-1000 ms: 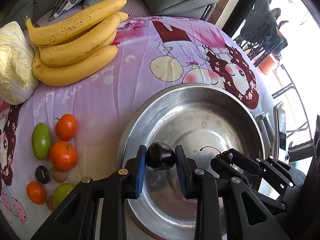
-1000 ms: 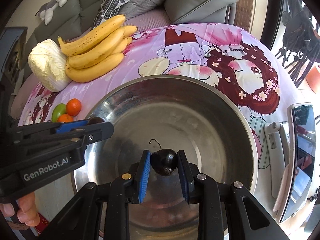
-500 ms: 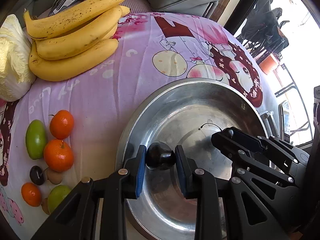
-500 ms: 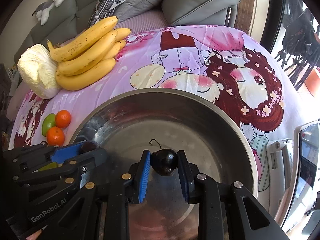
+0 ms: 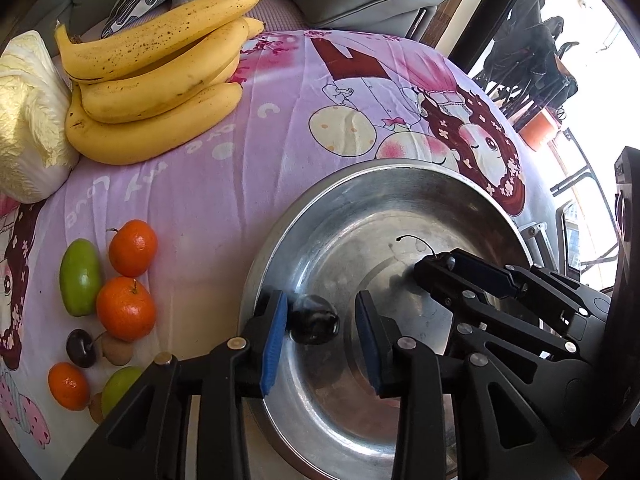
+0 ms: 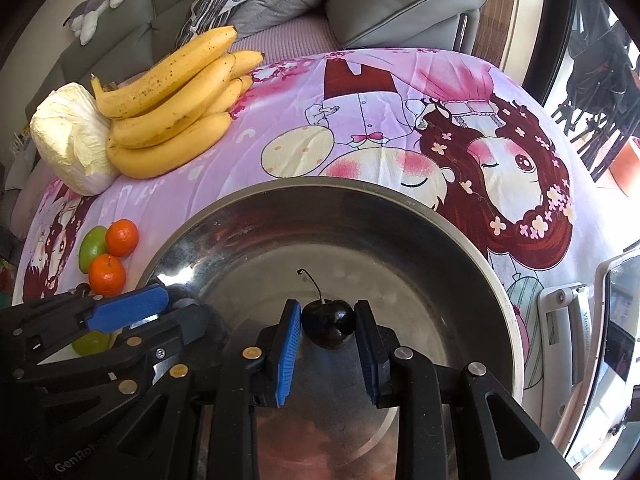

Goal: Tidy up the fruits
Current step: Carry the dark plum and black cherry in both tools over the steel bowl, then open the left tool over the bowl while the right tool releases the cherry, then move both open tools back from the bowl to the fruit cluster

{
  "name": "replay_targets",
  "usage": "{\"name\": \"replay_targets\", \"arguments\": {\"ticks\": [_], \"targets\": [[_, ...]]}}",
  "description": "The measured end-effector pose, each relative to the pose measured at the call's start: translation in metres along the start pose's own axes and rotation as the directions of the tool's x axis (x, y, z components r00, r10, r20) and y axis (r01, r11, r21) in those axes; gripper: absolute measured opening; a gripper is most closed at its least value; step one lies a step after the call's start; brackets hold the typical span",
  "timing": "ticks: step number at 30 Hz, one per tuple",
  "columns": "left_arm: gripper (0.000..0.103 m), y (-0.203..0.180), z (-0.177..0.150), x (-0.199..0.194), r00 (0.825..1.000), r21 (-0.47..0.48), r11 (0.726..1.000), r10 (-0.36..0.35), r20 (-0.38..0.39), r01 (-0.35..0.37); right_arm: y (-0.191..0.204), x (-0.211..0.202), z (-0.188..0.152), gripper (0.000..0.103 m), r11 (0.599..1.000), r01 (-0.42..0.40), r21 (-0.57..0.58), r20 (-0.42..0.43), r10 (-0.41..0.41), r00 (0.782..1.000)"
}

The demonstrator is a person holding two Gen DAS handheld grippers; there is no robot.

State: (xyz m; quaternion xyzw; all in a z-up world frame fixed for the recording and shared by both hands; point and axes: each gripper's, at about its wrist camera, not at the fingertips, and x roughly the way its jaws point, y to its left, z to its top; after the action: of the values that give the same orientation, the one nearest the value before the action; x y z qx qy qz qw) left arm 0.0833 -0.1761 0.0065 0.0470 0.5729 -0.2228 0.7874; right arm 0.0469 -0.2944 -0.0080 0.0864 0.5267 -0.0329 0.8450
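A steel bowl (image 5: 360, 172) (image 6: 320, 182) sits on the pink cartoon cloth. My left gripper (image 5: 320, 312) hangs over the bowl's left side, its jaws opening. A dark cherry (image 5: 314, 320) lies between the pads, close to the left one and clear of the right one. My right gripper (image 6: 328, 312) is over the bowl's middle, shut on a stemmed dark cherry (image 6: 328, 322), and its jaws are just starting to ease apart. Each gripper also shows in the other's view: the right gripper (image 5: 432, 264) and the left gripper (image 6: 172, 308).
Bananas (image 5: 160, 80) and a cabbage (image 5: 28, 120) lie at the far left. Left of the bowl are oranges (image 5: 126, 308), green fruits (image 5: 80, 272), another cherry (image 5: 82, 348) and small brown fruits (image 5: 116, 348). A phone on a stand (image 6: 616, 340) is right of the bowl. Sofa cushions lie behind.
My left gripper's jaws have spread and its cherry has come free of the pads, sitting lower in the bowl. The right gripper still grips its cherry.
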Motion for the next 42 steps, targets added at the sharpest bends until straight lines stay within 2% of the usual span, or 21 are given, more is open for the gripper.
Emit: {"name": "replay_targets", "arguments": {"ticks": [4, 6, 18, 26, 33, 38, 40, 42], "targets": [[0.040, 0.002, -0.003, -0.006, 1.000, -0.004, 1.000, -0.005, 0.012, 0.005, -0.001, -0.005, 0.000, 0.039, 1.000, 0.002, 0.009, 0.007, -0.002, 1.000], [0.045, 0.003, -0.004, -0.010, 1.000, -0.004, 1.000, -0.007, 0.021, 0.007, -0.001, -0.009, 0.000, 0.039, 1.000, 0.001, 0.014, 0.009, -0.001, 1.000], [0.049, 0.014, -0.025, -0.043, 0.998, -0.033, 0.999, 0.000, 0.068, 0.003, 0.005, -0.023, -0.016, 0.040, 1.000, -0.001, 0.027, -0.004, 0.002, 1.000], [0.049, 0.052, -0.039, -0.056, 0.986, -0.112, 0.985, 0.138, 0.089, -0.128, 0.022, -0.024, -0.034, 0.040, 1.000, -0.021, 0.001, -0.041, 0.021, 0.999], [0.049, 0.081, -0.049, -0.062, 0.975, -0.171, 0.968, 0.200, 0.092, -0.183, 0.035, -0.024, -0.040, 0.040, 1.000, -0.023, -0.021, -0.057, 0.021, 0.998], [0.057, 0.090, -0.050, -0.062, 0.971, -0.182, 0.962, 0.220, 0.092, -0.201, 0.040, -0.024, -0.039, 0.066, 1.000, -0.008, -0.028, -0.055, 0.007, 0.998], [0.057, 0.089, -0.050, -0.059, 0.972, -0.173, 0.964, 0.219, 0.087, -0.202, 0.041, -0.024, -0.038, 0.072, 0.999, 0.000, -0.032, -0.053, -0.001, 0.999], [0.062, 0.089, -0.051, -0.056, 0.975, -0.167, 0.967, 0.210, 0.079, -0.194, 0.043, -0.023, -0.037, 0.076, 0.999, 0.006, -0.037, -0.053, -0.008, 0.999]]}}
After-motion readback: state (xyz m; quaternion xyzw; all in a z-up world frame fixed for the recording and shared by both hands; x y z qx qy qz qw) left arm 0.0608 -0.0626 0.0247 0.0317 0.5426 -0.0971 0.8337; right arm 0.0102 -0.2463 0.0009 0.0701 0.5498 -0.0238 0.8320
